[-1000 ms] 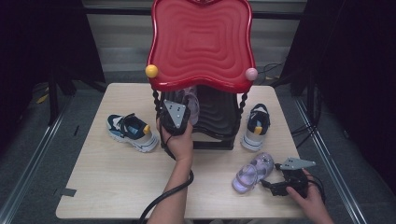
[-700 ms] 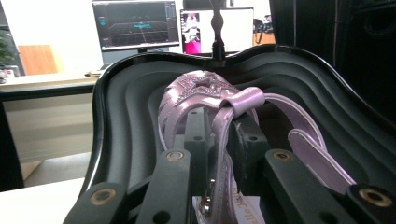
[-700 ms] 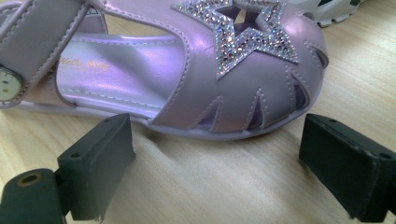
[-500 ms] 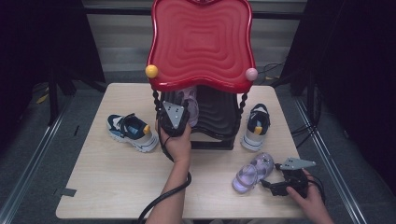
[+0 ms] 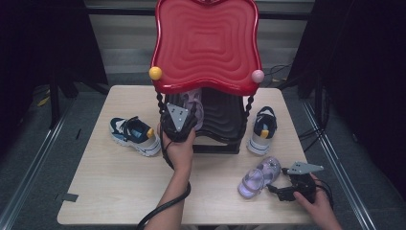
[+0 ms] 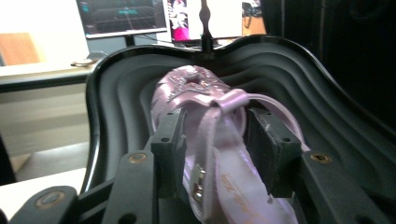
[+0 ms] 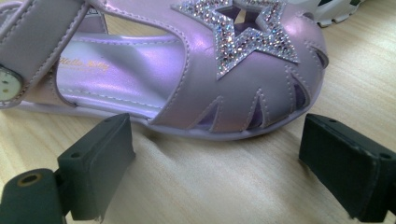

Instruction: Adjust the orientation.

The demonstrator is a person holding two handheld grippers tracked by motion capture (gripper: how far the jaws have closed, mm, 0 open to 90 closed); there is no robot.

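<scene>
right now the left gripper (image 5: 184, 112) reaches under the red top (image 5: 206, 43) of the two-tier shoe rack, over its black lower shelf (image 5: 222, 117). its jaws are pinching a lilac sandal (image 6: 210, 140): in the left gripper view each black pad presses on a side of the shoe near the strap, and the glittery toe points away toward the shelf's raised back rim. whether the sole touches the shelf cannot be told. in the high view the same sandal (image 5: 195, 103) pokes out pale beyond the gripper's grey plate, half hidden by the red top

the right gripper (image 5: 276, 188) sits low at the near right corner of the table (image 5: 105, 182), held in the person's right hand (image 5: 316, 203). its jaws are spread wide and hold nothing; the right gripper view shows both pads resting close to the wood, just short of the second lilac sandal (image 7: 187, 70), which lies flat on the table with its star-trimmed toe to that view's right. in the high view this sandal (image 5: 258, 176) lies just left of the gripper

a navy sneaker (image 5: 135, 135) stands left of the rack, its mate (image 5: 262, 129) right of it
</scene>
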